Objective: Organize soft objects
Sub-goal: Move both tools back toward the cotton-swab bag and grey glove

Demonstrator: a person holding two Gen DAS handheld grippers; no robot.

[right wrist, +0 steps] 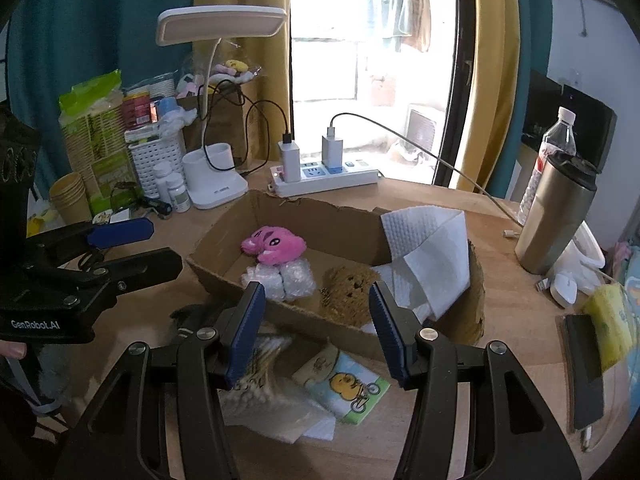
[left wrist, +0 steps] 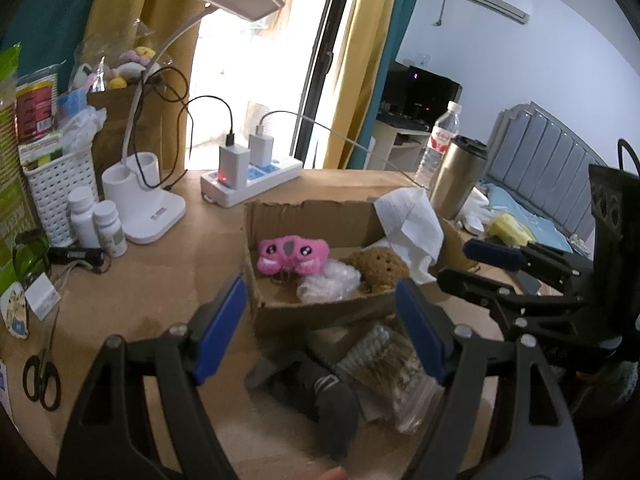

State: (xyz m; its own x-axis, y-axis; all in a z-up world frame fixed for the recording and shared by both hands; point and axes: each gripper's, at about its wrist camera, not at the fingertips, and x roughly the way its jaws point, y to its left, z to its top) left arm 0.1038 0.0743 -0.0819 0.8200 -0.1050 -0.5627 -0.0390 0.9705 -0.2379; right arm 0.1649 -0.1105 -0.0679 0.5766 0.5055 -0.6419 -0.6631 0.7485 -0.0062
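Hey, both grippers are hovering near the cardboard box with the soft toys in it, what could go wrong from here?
1. The left gripper and right gripper hang open close together; reaching for the same item, they might collide.
2. The white paper towel draped over the cardboard box rim could snag and drag out.
3. The bag of cotton swabs and the tissue pack lie tight against the box front, so a grasp there may shove the box.
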